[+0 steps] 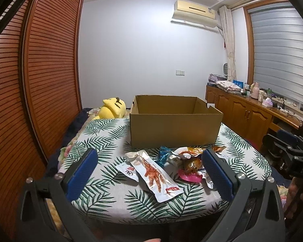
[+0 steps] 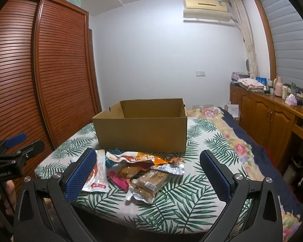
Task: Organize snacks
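An open, empty cardboard box (image 1: 174, 130) (image 2: 142, 134) stands on a table with a palm-leaf cloth (image 1: 103, 147) (image 2: 192, 197). A pile of snack packets lies in front of it: a white chicken-foot packet (image 1: 156, 174) (image 2: 98, 174), a blue wrapper (image 1: 163, 155), an orange-brown packet (image 1: 190, 162) (image 2: 135, 161), a pink packet (image 2: 119, 180) and a clear packet with a brown bar (image 2: 149, 183). My left gripper (image 1: 149, 174) is open and empty above the near table edge. My right gripper (image 2: 148, 174) is open and empty, hovering before the pile.
A slatted wooden wardrobe (image 1: 40, 70) stands at the left. A yellow plush toy (image 1: 112, 109) lies behind the table. A bed with a floral cover (image 2: 238, 141) and a wooden cabinet (image 2: 272, 117) are at the right.
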`<move>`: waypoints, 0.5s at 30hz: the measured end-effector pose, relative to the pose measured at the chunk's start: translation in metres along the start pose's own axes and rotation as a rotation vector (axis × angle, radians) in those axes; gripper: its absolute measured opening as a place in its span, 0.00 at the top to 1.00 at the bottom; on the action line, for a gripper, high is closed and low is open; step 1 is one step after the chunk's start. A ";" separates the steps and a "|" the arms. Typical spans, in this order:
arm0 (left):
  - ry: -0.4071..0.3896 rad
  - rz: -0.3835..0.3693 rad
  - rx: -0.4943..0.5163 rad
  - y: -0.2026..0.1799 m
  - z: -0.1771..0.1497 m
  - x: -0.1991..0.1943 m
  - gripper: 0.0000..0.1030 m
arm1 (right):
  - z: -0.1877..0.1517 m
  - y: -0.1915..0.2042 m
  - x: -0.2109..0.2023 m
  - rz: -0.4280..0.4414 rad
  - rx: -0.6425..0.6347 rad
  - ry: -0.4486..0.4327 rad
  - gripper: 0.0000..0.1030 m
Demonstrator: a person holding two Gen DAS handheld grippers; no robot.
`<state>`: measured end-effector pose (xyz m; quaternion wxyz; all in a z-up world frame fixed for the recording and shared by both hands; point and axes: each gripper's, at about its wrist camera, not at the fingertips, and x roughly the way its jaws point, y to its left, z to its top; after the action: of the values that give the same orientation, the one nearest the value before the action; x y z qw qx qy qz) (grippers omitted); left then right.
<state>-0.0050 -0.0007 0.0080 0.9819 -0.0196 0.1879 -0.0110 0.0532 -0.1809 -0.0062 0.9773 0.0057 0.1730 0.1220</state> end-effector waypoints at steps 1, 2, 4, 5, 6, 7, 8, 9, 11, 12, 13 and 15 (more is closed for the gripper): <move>0.007 -0.002 0.000 0.000 -0.001 0.002 0.00 | 0.000 -0.001 0.001 0.000 0.001 0.005 0.00; 0.018 -0.003 0.000 0.000 -0.002 0.005 0.00 | -0.001 -0.002 0.003 -0.001 0.002 0.010 0.00; 0.040 -0.005 0.001 0.001 -0.004 0.011 0.00 | -0.002 -0.005 0.006 0.002 0.007 0.023 0.00; 0.054 -0.007 0.001 0.000 -0.005 0.015 0.00 | -0.003 -0.006 0.008 0.003 0.008 0.028 0.00; 0.069 -0.009 0.001 0.000 -0.007 0.019 0.00 | -0.004 -0.007 0.010 0.004 0.009 0.034 0.00; 0.089 -0.010 0.001 0.001 -0.008 0.024 0.00 | -0.004 -0.009 0.011 0.006 0.010 0.039 0.00; 0.104 -0.013 0.001 0.000 -0.010 0.029 0.00 | -0.005 -0.010 0.013 0.008 0.010 0.044 0.00; 0.117 -0.016 0.001 0.000 -0.011 0.032 0.00 | -0.005 -0.011 0.015 0.009 0.010 0.049 0.00; 0.142 -0.018 0.000 0.000 -0.015 0.040 0.00 | -0.006 -0.013 0.018 0.011 0.009 0.058 0.00; 0.156 -0.021 -0.001 0.000 -0.016 0.044 0.00 | -0.007 -0.014 0.020 0.011 0.008 0.065 0.00; 0.176 -0.020 0.000 0.000 -0.018 0.048 0.00 | -0.008 -0.015 0.023 0.012 0.008 0.072 0.00; 0.197 -0.015 -0.001 0.000 -0.023 0.055 0.00 | -0.011 -0.018 0.027 0.014 0.011 0.087 0.00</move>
<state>0.0381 -0.0032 -0.0332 0.9586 -0.0203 0.2835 -0.0203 0.0786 -0.1924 -0.0263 0.9679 0.0073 0.2159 0.1282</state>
